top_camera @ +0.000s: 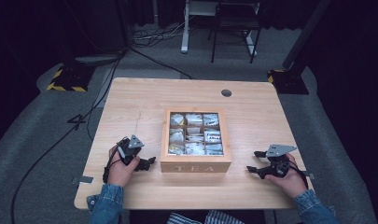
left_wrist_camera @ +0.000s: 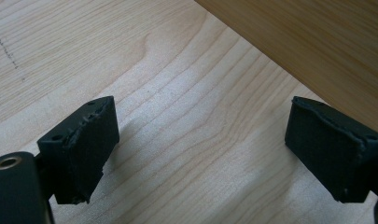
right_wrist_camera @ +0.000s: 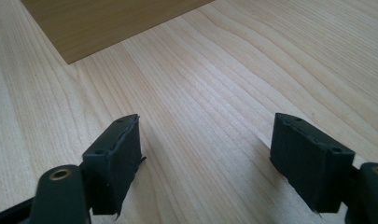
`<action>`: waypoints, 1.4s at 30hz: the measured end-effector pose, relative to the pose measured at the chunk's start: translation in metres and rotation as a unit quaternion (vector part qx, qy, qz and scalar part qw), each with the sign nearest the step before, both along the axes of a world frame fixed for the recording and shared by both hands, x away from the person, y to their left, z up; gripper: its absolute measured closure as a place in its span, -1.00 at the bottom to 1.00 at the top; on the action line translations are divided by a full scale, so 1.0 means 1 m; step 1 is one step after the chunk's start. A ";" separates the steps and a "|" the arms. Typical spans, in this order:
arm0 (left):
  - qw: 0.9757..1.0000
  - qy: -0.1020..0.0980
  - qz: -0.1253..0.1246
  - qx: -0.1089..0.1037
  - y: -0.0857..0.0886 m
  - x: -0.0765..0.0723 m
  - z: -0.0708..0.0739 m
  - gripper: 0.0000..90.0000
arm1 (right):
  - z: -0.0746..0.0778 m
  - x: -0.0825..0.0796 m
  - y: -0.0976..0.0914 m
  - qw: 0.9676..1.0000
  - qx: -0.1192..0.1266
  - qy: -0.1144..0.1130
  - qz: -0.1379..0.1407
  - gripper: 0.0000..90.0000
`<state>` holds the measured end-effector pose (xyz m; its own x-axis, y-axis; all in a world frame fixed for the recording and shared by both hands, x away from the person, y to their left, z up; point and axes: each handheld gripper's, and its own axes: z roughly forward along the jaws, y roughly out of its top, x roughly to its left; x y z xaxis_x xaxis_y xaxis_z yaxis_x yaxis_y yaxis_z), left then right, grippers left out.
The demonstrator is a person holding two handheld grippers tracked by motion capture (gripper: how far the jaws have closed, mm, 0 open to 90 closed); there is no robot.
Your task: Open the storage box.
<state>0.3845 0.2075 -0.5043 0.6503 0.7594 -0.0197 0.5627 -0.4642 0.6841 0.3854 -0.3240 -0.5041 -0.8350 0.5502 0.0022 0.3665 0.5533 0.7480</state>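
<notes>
Tea box (top_camera: 196, 140), a wooden one with the word TEA on its front wall, stands near the middle of the table (top_camera: 144, 98), between my two hands. Through its top I see nine compartments in three rows, and each seems to hold packets of tea; whether a clear lid covers them or the box is open, I cannot tell from above.

My left gripper (top_camera: 147, 162) rests low on the table just beside the left front corner of the box, not touching it as far as I can see. Its jaws are spread wide, and in the left gripper view only bare wood lies between them, with the side wall of the box (left_wrist_camera: 317, 42) rising ahead on the right. My right gripper (top_camera: 253, 161) lies near the right side, a little more apart from the box. Its jaws are also spread with nothing between them, and in the right gripper view the corner of the box (right_wrist_camera: 112, 23) is farther ahead on the left.

I judge that the work is only at its start. Nothing is grasped, the box sits square and seems untouched, and all packets are in their places. What remains is nearly everything: to bring the grippers to the box, and then to handle it or its contents.
</notes>
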 end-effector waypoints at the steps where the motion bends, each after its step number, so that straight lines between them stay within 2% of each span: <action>1: 1.000 0.000 0.000 0.000 0.000 0.000 0.000 -0.77 | 0.000 0.000 0.000 1.000 0.000 0.000 0.000 -0.45; 18: 1.000 0.000 0.001 0.002 -0.001 -0.001 0.000 -0.75 | 0.000 -0.001 0.000 1.000 0.000 0.000 -0.002 -0.44; 20: 1.000 0.000 0.001 0.001 -0.001 -0.001 0.000 -0.75 | 0.000 -0.002 0.000 1.000 0.000 0.000 -0.005 -0.42; 21: 1.000 0.000 0.001 0.000 -0.001 -0.001 0.000 -0.75 | 0.000 -0.003 0.000 1.000 0.001 -0.001 -0.008 -0.33; 27: 1.000 0.000 0.001 0.001 -0.001 -0.001 0.000 -0.75 | 0.001 -0.003 0.002 1.000 0.004 0.002 -0.025 -0.29; 28: 1.000 0.000 0.001 0.001 -0.001 -0.001 0.000 -0.75 | 0.004 -0.003 0.004 1.000 -0.004 0.001 -0.022 -0.19; 29: 1.000 0.000 0.001 0.001 -0.001 -0.001 0.000 -0.75 | 0.008 -0.005 0.007 1.000 0.002 -0.007 -0.019 -0.13; 31: 1.000 0.000 0.001 0.000 -0.001 -0.001 0.000 -0.75 | 0.011 -0.006 0.009 1.000 0.009 -0.004 -0.016 -0.12; 34: 1.000 0.000 0.001 0.001 -0.001 -0.001 0.000 -0.75 | 0.022 -0.008 0.016 1.000 0.026 -0.010 -0.011 -0.12; 37: 1.000 0.000 0.001 0.001 -0.001 -0.001 0.000 -0.75 | 0.032 -0.011 0.028 0.999 0.050 0.002 0.010 -0.13; 42: 1.000 0.000 0.001 0.001 -0.001 -0.001 0.000 -0.75 | 0.041 -0.016 0.038 0.999 0.052 0.008 0.012 -0.23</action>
